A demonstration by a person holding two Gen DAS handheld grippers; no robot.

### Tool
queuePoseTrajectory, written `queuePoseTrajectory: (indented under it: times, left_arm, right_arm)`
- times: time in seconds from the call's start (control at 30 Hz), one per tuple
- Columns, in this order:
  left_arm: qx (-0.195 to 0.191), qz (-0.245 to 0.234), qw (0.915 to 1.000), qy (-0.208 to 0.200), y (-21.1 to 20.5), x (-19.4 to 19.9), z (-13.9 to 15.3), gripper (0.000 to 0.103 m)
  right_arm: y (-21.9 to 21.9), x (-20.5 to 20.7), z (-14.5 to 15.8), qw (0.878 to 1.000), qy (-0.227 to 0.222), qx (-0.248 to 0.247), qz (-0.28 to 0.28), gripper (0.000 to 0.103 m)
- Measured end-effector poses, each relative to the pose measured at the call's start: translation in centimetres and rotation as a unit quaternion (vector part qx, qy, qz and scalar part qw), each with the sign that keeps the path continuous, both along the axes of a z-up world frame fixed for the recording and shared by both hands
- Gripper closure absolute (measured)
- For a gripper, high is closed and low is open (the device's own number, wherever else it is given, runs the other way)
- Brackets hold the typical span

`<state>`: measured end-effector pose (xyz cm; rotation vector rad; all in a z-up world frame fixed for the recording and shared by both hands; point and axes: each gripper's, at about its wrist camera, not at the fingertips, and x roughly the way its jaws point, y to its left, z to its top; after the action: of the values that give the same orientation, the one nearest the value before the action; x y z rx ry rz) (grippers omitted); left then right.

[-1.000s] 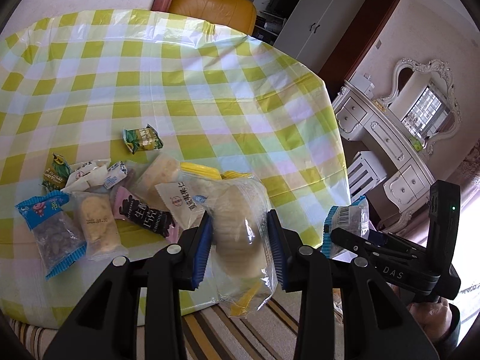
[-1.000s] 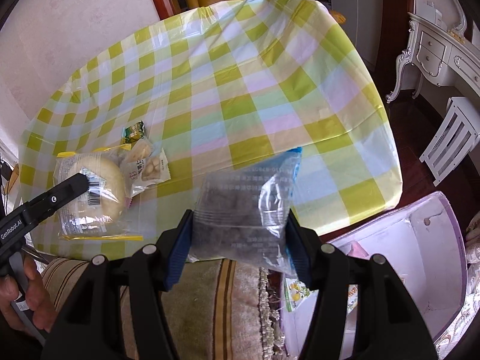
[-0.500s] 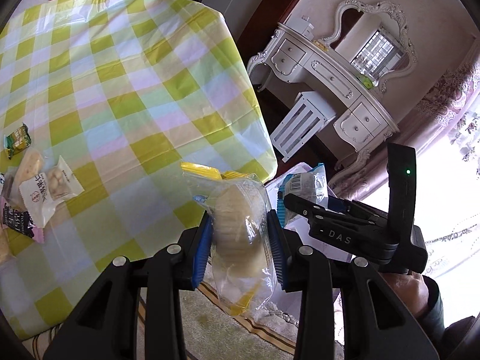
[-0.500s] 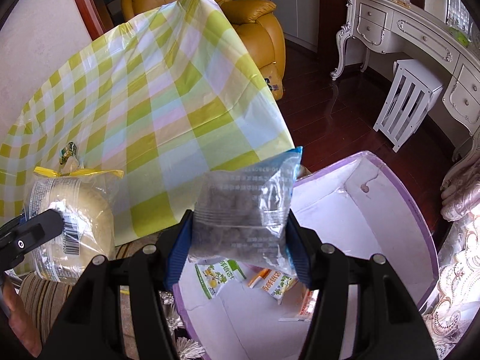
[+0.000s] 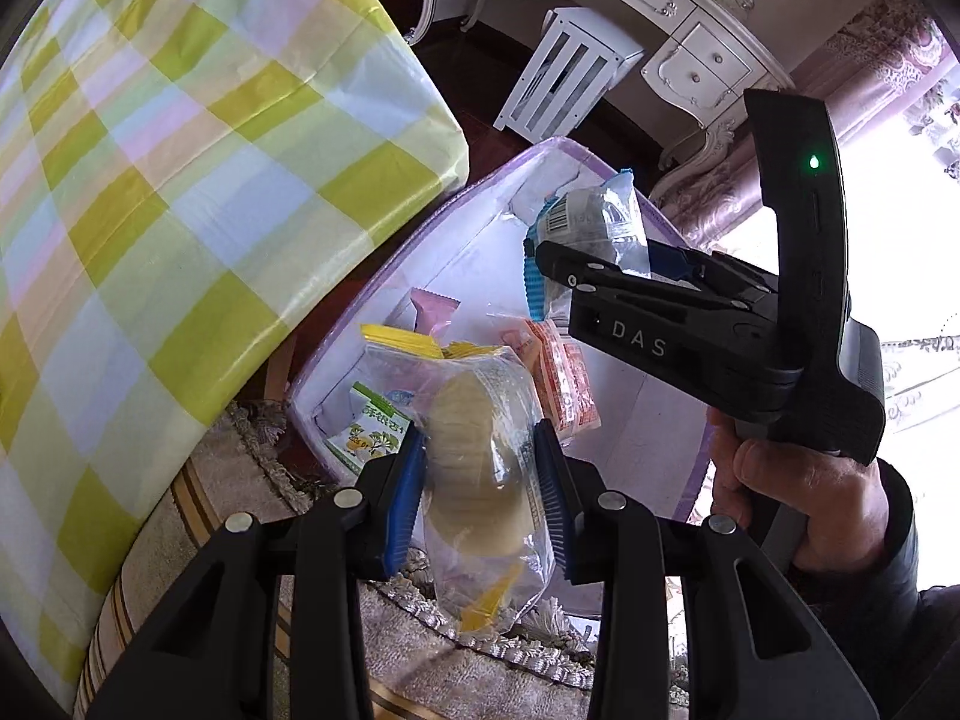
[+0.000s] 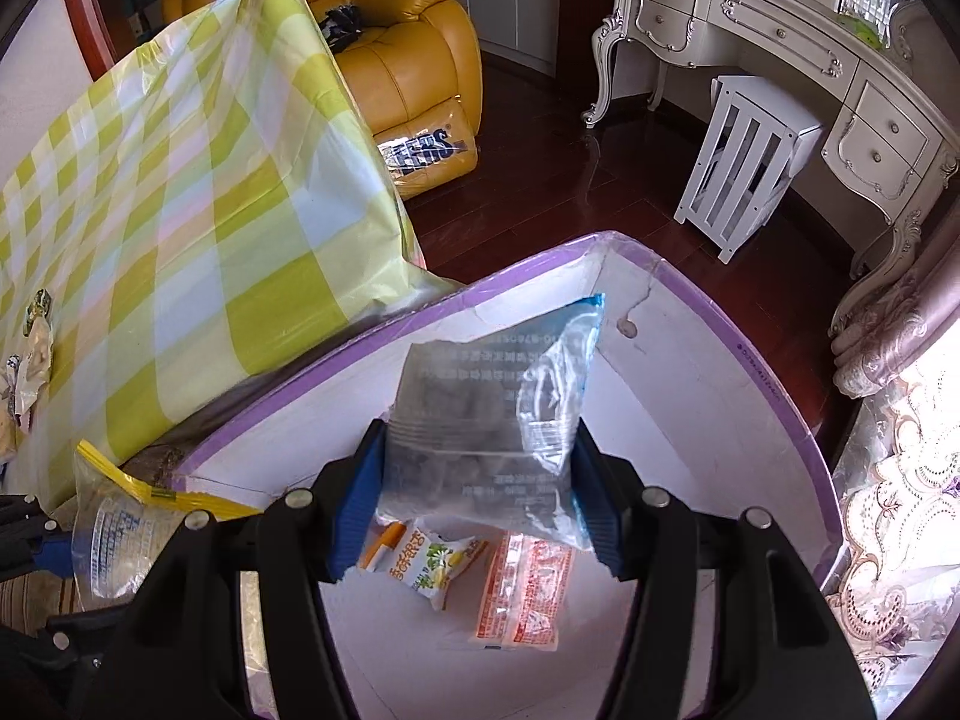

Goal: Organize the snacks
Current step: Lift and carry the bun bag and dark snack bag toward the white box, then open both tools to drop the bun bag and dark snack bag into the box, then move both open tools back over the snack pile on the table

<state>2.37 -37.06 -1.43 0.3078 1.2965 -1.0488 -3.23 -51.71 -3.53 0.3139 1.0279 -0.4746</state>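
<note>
My left gripper (image 5: 477, 498) is shut on a clear packet of round pale cakes (image 5: 480, 450) with a yellow top edge, held at the near edge of a white box with a purple rim (image 5: 384, 282). It also shows in the right wrist view (image 6: 114, 525). My right gripper (image 6: 480, 498) is shut on a clear blue-edged bag of dark snacks (image 6: 492, 414), held over the open box (image 6: 774, 396); the gripper also shows in the left wrist view (image 5: 540, 255). Inside the box lie a green-and-white packet (image 6: 432, 558), an orange packet (image 6: 528, 594) and a pink packet (image 5: 435, 312).
The table with the yellow-green checked cloth (image 5: 150, 180) stands left of the box, with a few snacks at its far left edge (image 6: 30, 348). A white stool (image 6: 744, 162), an ornate white dresser (image 6: 780, 42) and a yellow armchair (image 6: 408, 60) stand beyond. A fringed rug (image 5: 420, 660) lies below.
Both grippers have swung from over the table to the right and down to the white box, each still holding its packet. The box and its contents have come into view.
</note>
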Motion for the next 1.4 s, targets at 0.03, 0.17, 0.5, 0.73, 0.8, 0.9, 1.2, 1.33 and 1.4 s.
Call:
queuePoseTrajectory:
  times: [0.03, 0.17, 0.5, 0.73, 0.8, 0.9, 1.2, 1.33, 1.4]
  left_arm:
    - [0.009, -0.007, 0.9999, -0.001, -0.4, -0.2, -0.3, 0.068]
    - [0.034, -0.027, 0.9990, 0.002, -1.6, -0.8, -1.4, 0.068]
    - [0.054, -0.043, 0.9976, 0.011, -2.2, -0.7, -1.7, 0.067]
    - [0.047, -0.043, 0.9977, 0.020, -3.3, -0.4, -2.5, 0.065]
    - [0.042, -0.041, 0.9981, 0.019, -3.2, -0.4, -2.4, 0.063]
    - [0.030, -0.033, 0.9989, 0.015, -2.9, -0.2, -2.0, 0.056]
    - [-0.007, 0.001, 1.0000, 0.001, -0.5, 0.8, -0.1, 0.054]
    - [-0.023, 0.034, 0.9987, -0.031, 1.7, 1.9, 1.1, 0.045]
    - [-0.033, 0.054, 0.9964, -0.056, 3.1, 2.5, 2.0, 0.045]
  right_arm:
    - [-0.2, 0.0, -0.2, 1.000, 0.001, -0.002, -0.001, 0.044]
    - [-0.8, 0.0, -1.0, 1.000, 0.005, -0.002, -0.003, 0.044]
    - [-1.4, 0.3, -2.2, 1.000, 0.011, 0.007, -0.006, 0.043]
    - [-1.5, 0.5, -1.8, 1.000, 0.009, 0.006, -0.012, 0.041]
    - [-1.5, 0.6, -1.5, 1.000, 0.009, 0.005, -0.010, 0.037]
    - [-1.2, 0.7, -1.1, 1.000, 0.004, 0.006, -0.008, 0.034]
    - [-0.1, 1.2, 0.2, 1.000, -0.007, 0.018, -0.002, 0.027]
    - [0.9, 1.6, 0.9, 0.999, -0.016, 0.028, 0.001, 0.026]
    - [1.7, 2.0, 1.5, 0.999, -0.024, 0.034, 0.002, 0.026]
